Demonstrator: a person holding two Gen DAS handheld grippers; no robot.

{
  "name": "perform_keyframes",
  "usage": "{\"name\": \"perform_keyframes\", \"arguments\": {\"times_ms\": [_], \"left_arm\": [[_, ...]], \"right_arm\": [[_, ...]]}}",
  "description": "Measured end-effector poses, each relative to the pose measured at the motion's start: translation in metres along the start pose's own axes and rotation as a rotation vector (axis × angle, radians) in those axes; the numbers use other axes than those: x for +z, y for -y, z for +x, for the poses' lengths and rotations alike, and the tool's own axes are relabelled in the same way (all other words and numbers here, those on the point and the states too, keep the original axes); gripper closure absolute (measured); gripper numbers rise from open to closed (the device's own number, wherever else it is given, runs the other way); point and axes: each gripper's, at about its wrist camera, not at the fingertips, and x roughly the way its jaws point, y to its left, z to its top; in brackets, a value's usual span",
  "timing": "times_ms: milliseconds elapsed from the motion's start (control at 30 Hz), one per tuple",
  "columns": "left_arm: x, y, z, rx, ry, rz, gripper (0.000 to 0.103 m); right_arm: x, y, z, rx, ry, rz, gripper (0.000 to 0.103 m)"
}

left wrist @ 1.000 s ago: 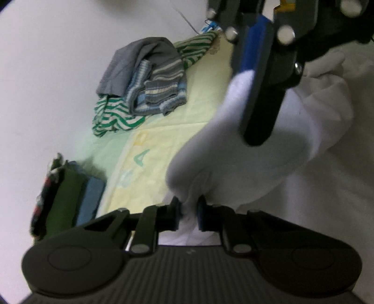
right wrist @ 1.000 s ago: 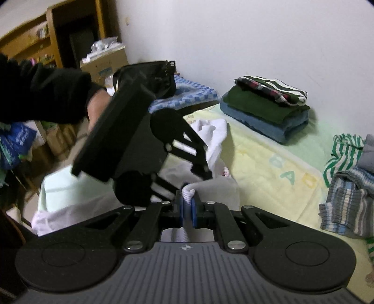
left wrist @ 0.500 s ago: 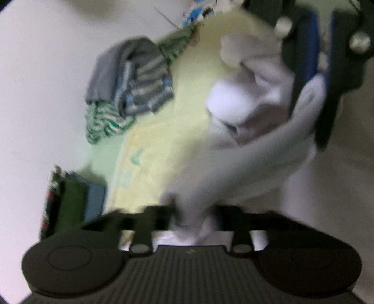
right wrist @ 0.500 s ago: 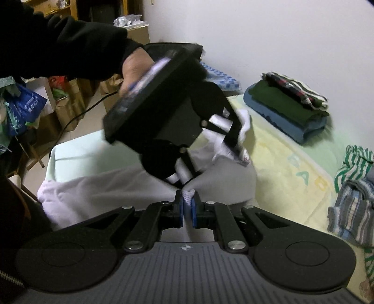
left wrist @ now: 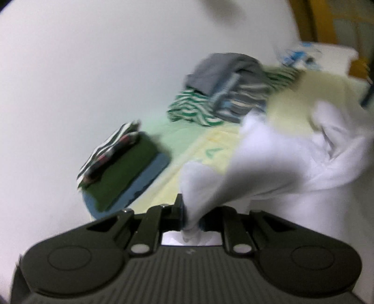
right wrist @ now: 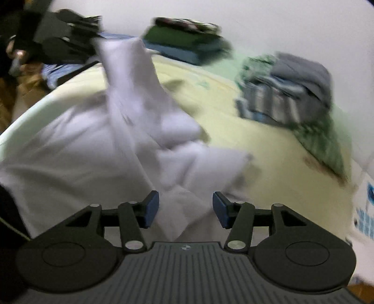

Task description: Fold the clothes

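A white garment (right wrist: 131, 131) lies rumpled on the pale yellow bed sheet (right wrist: 268, 145). My left gripper (left wrist: 190, 215) is shut on a bunched corner of the white garment (left wrist: 275, 161), and that corner is lifted. In the right wrist view the left gripper (right wrist: 70, 42) shows at the upper left, holding the cloth up in a peak. My right gripper (right wrist: 185, 208) hangs just above the cloth with its jaws opening; cloth lies below the gap, and the blue pads (right wrist: 149, 208) do not press on it.
A folded stack of clothes (left wrist: 124, 166) in green, blue and stripes sits by the white wall (left wrist: 81, 70). A loose pile of grey and striped garments (right wrist: 287, 95) lies further along the bed. A person's hand (right wrist: 16, 56) holds the left gripper. Wooden furniture (left wrist: 332, 21) stands beyond the bed.
My right gripper has let go of the white cloth and its jaws have spread apart. The left gripper has risen and rolled, still holding its corner. Both views have swung across the bed.
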Motion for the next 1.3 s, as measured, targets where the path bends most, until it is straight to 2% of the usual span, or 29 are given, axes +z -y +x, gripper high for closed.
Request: {"name": "perform_keyframes", "arguments": {"times_ms": [100, 200, 267, 300, 333, 433, 500, 567, 600, 633, 667, 700, 733, 800, 900, 933, 967, 1000, 1067, 1200, 1300], "left_arm": [[0.006, -0.002, 0.009, 0.020, -0.012, -0.029, 0.089], [0.013, 0.002, 0.016, 0.035, -0.010, -0.039, 0.089], [0.016, 0.004, 0.014, 0.042, 0.000, -0.033, 0.089], [0.018, 0.005, 0.013, 0.046, 0.005, -0.029, 0.088], [0.018, 0.004, 0.012, 0.049, 0.009, -0.030, 0.087], [0.020, -0.004, 0.010, 0.064, 0.018, -0.061, 0.083], [0.022, -0.012, 0.012, 0.074, 0.020, -0.103, 0.083], [0.023, -0.016, 0.017, 0.073, 0.014, -0.131, 0.083], [0.023, -0.016, 0.019, 0.071, 0.011, -0.136, 0.083], [0.023, -0.014, 0.020, 0.070, 0.008, -0.133, 0.083], [0.023, -0.012, 0.022, 0.068, 0.005, -0.127, 0.083], [0.023, -0.009, 0.023, 0.069, 0.004, -0.116, 0.083], [0.024, -0.006, 0.023, 0.070, 0.004, -0.107, 0.083], [0.024, -0.004, 0.023, 0.070, 0.005, -0.102, 0.083], [0.024, -0.006, 0.022, 0.071, 0.001, -0.111, 0.083], [0.023, -0.007, 0.022, 0.073, -0.003, -0.113, 0.082], [0.023, -0.008, 0.021, 0.076, -0.004, -0.116, 0.082], [0.022, -0.008, 0.020, 0.078, -0.005, -0.118, 0.082], [0.020, -0.010, 0.018, 0.085, -0.005, -0.126, 0.081], [0.023, -0.014, 0.026, 0.074, -0.001, -0.207, 0.081], [0.027, -0.014, 0.037, 0.053, 0.001, -0.277, 0.081]], "right_arm": [[0.002, 0.013, 0.013, -0.012, 0.005, 0.134, 0.042], [0.006, 0.027, 0.035, 0.037, -0.016, 0.272, 0.043], [0.006, 0.037, 0.049, 0.131, -0.033, 0.389, 0.062], [0.005, 0.040, 0.051, 0.174, -0.030, 0.433, 0.094], [0.005, 0.043, 0.051, 0.201, -0.020, 0.467, 0.102], [0.006, 0.055, 0.026, 0.116, 0.078, 0.495, 0.103], [0.001, 0.076, 0.009, 0.064, 0.129, 0.567, 0.103], [-0.003, 0.088, -0.001, 0.032, 0.115, 0.592, 0.102], [-0.006, 0.094, -0.006, 0.016, 0.107, 0.604, 0.093], [-0.008, 0.098, -0.009, 0.018, 0.089, 0.619, 0.079], [-0.012, 0.097, -0.007, 0.063, 0.052, 0.640, 0.068], [-0.016, 0.092, -0.002, 0.114, 0.026, 0.666, 0.048], [-0.020, 0.084, 0.005, 0.165, 0.007, 0.686, 0.041], [-0.026, 0.065, 0.019, 0.233, -0.029, 0.706, 0.041], [-0.033, 0.043, 0.042, 0.278, -0.078, 0.756, 0.041], [-0.034, 0.038, 0.049, 0.286, -0.093, 0.771, 0.050], [-0.033, 0.038, 0.053, 0.282, -0.094, 0.768, 0.064], [-0.030, 0.039, 0.049, 0.268, -0.067, 0.750, 0.093], [-0.025, 0.044, 0.040, 0.222, -0.010, 0.712, 0.093], [-0.008, 0.075, 0.000, -0.059, 0.129, 0.616, 0.094], [0.000, 0.099, -0.019, -0.325, 0.141, 0.551, 0.095]]}}
